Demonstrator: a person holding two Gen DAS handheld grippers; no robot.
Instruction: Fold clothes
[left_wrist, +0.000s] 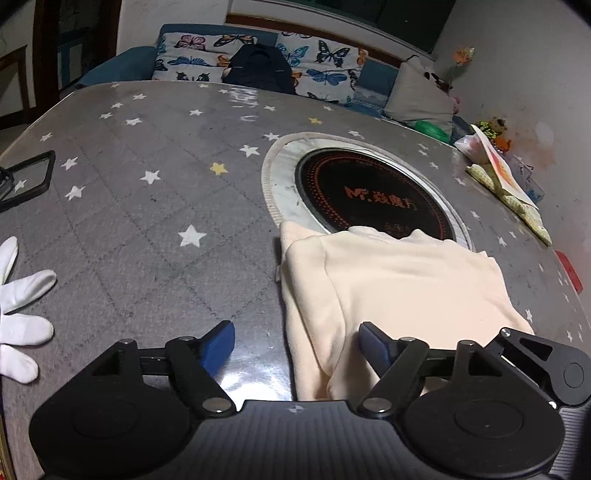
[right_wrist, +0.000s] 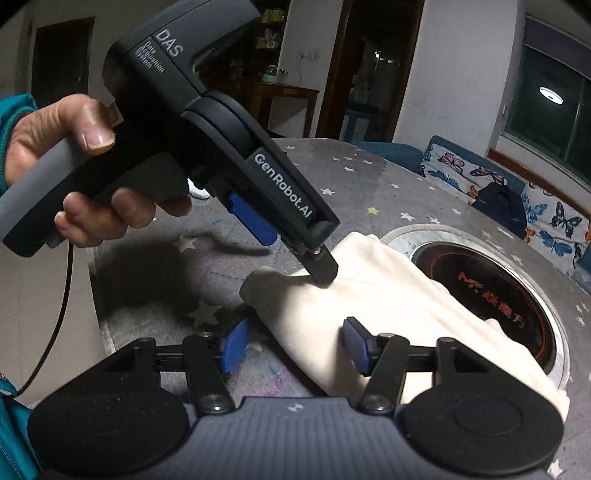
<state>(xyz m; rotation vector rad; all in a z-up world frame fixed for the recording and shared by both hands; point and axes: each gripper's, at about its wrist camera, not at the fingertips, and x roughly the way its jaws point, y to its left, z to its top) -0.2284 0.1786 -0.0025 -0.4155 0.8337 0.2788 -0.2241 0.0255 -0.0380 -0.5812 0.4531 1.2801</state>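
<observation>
A cream garment (left_wrist: 399, 295) lies folded on the grey star-print table (left_wrist: 147, 206), its far edge over the round cooktop (left_wrist: 373, 195). My left gripper (left_wrist: 297, 341) is open, low over the garment's near left edge, with one blue finger on each side of that edge. In the right wrist view the garment (right_wrist: 391, 306) lies ahead. My right gripper (right_wrist: 291, 343) is open, astride the garment's near folded corner. The left gripper (right_wrist: 291, 240), held in a bare hand, comes in from the left with one black fingertip (right_wrist: 325, 271) pressing on the cloth.
White gloves (left_wrist: 22, 317) lie at the table's left edge, beside a black frame (left_wrist: 33, 177). Papers and a cloth (left_wrist: 506, 181) sit at the right edge, with a red item (left_wrist: 570, 271) nearer. A butterfly-print sofa (left_wrist: 258, 59) with a dark bag stands beyond.
</observation>
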